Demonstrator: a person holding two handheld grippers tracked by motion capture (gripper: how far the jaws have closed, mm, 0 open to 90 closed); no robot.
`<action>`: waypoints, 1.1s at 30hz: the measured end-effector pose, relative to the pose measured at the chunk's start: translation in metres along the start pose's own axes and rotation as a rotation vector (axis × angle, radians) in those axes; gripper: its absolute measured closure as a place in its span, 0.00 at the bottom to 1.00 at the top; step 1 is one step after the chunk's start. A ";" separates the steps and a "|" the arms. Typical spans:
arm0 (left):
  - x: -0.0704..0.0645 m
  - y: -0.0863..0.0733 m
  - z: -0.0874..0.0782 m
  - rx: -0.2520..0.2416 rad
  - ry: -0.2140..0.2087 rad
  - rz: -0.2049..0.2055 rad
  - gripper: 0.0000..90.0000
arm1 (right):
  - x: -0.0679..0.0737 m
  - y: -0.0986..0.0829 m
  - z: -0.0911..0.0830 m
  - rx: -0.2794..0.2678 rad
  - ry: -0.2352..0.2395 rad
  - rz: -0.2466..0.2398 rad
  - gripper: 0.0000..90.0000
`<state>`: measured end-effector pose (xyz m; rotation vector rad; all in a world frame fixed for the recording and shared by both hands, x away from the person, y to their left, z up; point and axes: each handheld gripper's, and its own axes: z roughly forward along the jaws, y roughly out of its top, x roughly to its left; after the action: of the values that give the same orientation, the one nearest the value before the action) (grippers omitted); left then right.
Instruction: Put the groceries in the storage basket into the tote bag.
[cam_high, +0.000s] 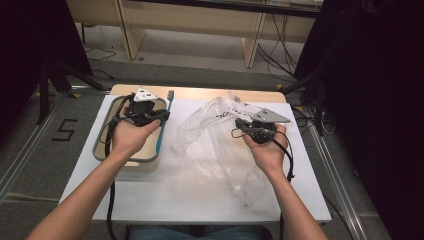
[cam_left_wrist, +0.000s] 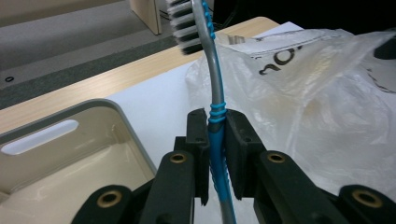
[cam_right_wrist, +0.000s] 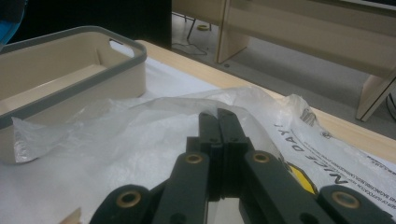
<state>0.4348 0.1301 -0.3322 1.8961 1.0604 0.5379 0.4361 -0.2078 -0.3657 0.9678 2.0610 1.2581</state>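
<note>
Toothbrush in my left gripper (cam_left_wrist: 217, 154).
I have it clamped on the toothbrush (cam_left_wrist: 211, 84) above the bin (cam_high: 100, 135); right gripper (cam_right_wrist: 219, 135) pressed together over the bag (cam_right_wrist: 140, 135).

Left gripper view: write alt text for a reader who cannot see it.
The left gripper clamps a blue and grey toothbrush by its handle, bristles up and away. A beige bin sits lower left, a clear plastic bag right, on a white table.

"NICE DAY!" on the clear plastic bag (cam_right_wrist: 327, 154) — a taped "5" on the floor (cam_high: 65, 130).
</note>
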 end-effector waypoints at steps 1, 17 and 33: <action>-0.003 0.000 0.000 0.000 -0.011 0.003 0.89 | 0.000 0.000 0.000 -0.001 0.000 0.000 1.00; -0.040 -0.008 0.003 0.004 -0.088 0.072 0.89 | 0.000 0.000 0.000 -0.002 0.000 0.001 1.00; -0.070 -0.013 0.014 0.032 -0.144 0.129 0.89 | 0.000 0.000 -0.001 -0.005 -0.001 -0.001 1.00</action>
<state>0.4006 0.0680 -0.3474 2.0088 0.8623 0.4513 0.4359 -0.2085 -0.3651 0.9646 2.0571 1.2613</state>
